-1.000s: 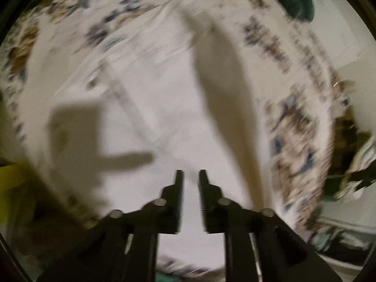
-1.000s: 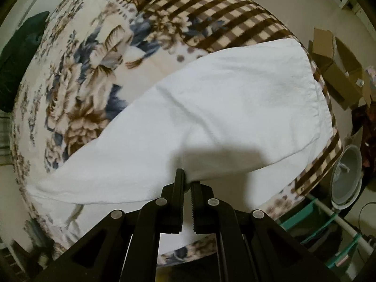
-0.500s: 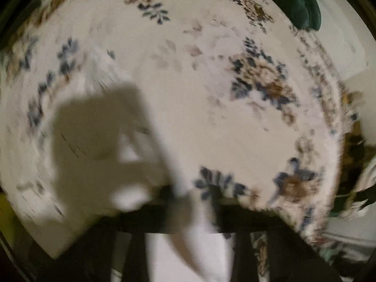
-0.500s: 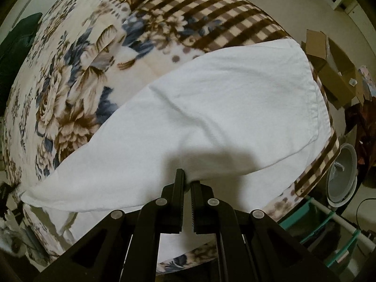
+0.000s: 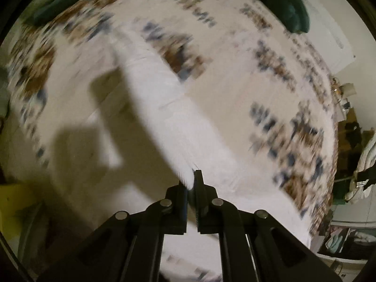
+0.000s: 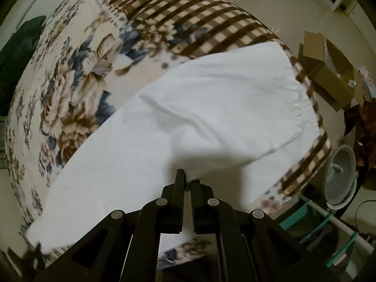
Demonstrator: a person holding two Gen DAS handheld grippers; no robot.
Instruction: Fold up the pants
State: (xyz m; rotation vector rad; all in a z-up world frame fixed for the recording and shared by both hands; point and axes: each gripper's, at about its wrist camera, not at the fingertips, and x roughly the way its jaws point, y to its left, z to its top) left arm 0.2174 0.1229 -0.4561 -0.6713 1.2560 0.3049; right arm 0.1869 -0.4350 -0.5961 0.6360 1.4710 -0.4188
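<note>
White pants [image 6: 211, 117] lie across a floral and brown-check blanket [image 6: 77, 89] on a bed. My right gripper [image 6: 187, 178] is shut on a pinched fold at the near edge of the pants, lifting it slightly. In the left wrist view, which is motion-blurred, a long white strip of the pants [image 5: 169, 117] runs from the upper left down to my left gripper [image 5: 191, 178], which is shut on its end. The cloth hangs taut above the blanket [image 5: 282, 117] and casts a shadow on it.
A dark green cushion [image 5: 282, 2] lies at the far side of the bed. On the floor past the bed's edge stand cardboard boxes [image 6: 329, 70], a round grey lidded pot [image 6: 340, 174] and a teal rack [image 6: 317, 223]. Clothes [image 5: 362, 171] hang at the right.
My left gripper, open a second ago, has closed on the white cloth and swept across the bed with it. The right gripper keeps its grip and has barely shifted.
</note>
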